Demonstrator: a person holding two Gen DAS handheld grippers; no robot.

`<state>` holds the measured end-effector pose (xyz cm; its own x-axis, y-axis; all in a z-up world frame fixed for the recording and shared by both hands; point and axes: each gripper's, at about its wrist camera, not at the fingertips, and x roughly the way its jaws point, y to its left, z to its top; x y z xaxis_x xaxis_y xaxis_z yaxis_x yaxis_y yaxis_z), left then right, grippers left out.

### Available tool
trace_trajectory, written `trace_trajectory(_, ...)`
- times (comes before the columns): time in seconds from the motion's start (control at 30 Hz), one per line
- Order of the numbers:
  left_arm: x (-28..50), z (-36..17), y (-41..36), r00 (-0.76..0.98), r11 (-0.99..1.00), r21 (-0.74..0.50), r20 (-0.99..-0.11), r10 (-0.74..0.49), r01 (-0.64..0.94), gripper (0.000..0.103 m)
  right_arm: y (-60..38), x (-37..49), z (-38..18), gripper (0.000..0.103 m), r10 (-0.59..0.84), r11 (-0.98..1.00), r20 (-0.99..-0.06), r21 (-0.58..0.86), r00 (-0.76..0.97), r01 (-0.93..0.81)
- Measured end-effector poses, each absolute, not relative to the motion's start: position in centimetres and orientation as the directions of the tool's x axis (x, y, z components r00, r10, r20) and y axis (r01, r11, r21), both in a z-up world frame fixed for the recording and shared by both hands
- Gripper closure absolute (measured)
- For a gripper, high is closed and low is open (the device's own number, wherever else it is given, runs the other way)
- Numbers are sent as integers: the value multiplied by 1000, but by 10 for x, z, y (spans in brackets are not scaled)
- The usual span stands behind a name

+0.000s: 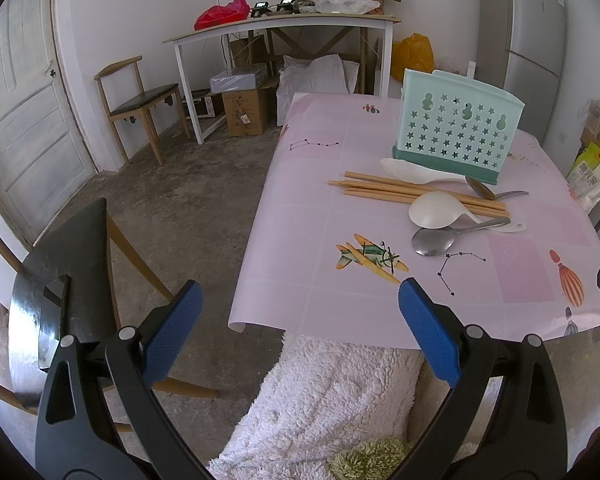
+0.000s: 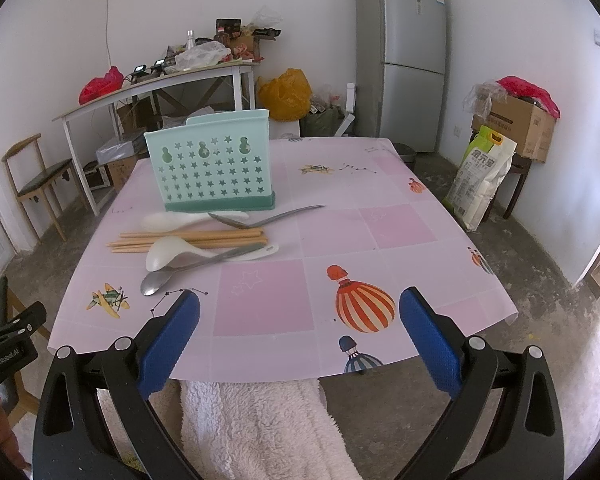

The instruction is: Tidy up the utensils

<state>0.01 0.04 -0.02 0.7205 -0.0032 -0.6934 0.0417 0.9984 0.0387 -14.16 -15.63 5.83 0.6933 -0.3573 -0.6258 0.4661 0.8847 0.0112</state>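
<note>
Grey fridge (image 2: 404, 56) upper right of the right view, standing against the wall well behind everything. White side table (image 2: 156, 84) upper left, piled with bags and clutter. My worktop (image 2: 380, 232), under a pink patterned cloth, fills the middle of both views. Fluffy white fabric (image 2: 260, 424) over my lap, bottom centre. Wooden chair (image 1: 140, 100) upper left of the left view, a second chair (image 1: 72, 264) at lower left just beside my left gripper (image 1: 298, 328). Teal star-cut utensil holder (image 2: 212, 168) stands upright, upper centre-left of the right view, nothing seen in it from here. Just in front of it lies the utensil pile: wooden chopsticks (image 2: 188, 238) in a loose bundle, two white plastic spoons (image 2: 168, 254) lying over and beside them, two metal spoons (image 2: 156, 282), one nearest me, one near the holder base. Left gripper: jaws spread wide, holding nothing, off the worktop's lower left edge. Right gripper (image 2: 299, 330): jaws spread wide, holding nothing, above the near edge. Nothing stands between either gripper and the pile.
</note>
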Motion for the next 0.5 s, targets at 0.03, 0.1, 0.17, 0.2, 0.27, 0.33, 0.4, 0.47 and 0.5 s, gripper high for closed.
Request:
trace_trajectory(0.03,0,0,0,721,998,39,-693,-3,42,9,-156,-141,58,6,-357,885,-626,11,694,465)
trace_trajectory(0.1,0,0,1,721,998,39,-693,-2,40,9,-156,-141,58,6,-356,885,-627,12,693,465)
trace_trajectory(0.17,0,0,0,721,998,39,-693,-2,39,9,-156,-141,58,6,-355,885,-627,14,693,466)
trace_trajectory(0.2,0,0,1,721,998,40,-693,0,38,9,-156,-142,58,6,-355,885,-628,13,693,466)
trace_trajectory(0.27,0,-2,5,719,998,43,-695,2,38,9,-158,-143,58,6,-357,883,-630,14,690,470)
trace_trajectory(0.33,0,-5,11,716,998,47,-698,5,39,9,-156,-141,60,6,-355,883,-632,15,688,469)
trace_trajectory(0.4,-1,-4,11,712,998,50,-702,7,40,9,-156,-137,58,6,-352,883,-637,17,686,469)
trace_trajectory(0.47,3,1,7,705,998,56,-709,11,40,9,-157,-131,53,6,-350,883,-643,16,681,468)
trace_trajectory(0.5,5,0,7,698,997,61,-716,13,43,9,-157,-132,52,6,-348,883,-647,17,678,469)
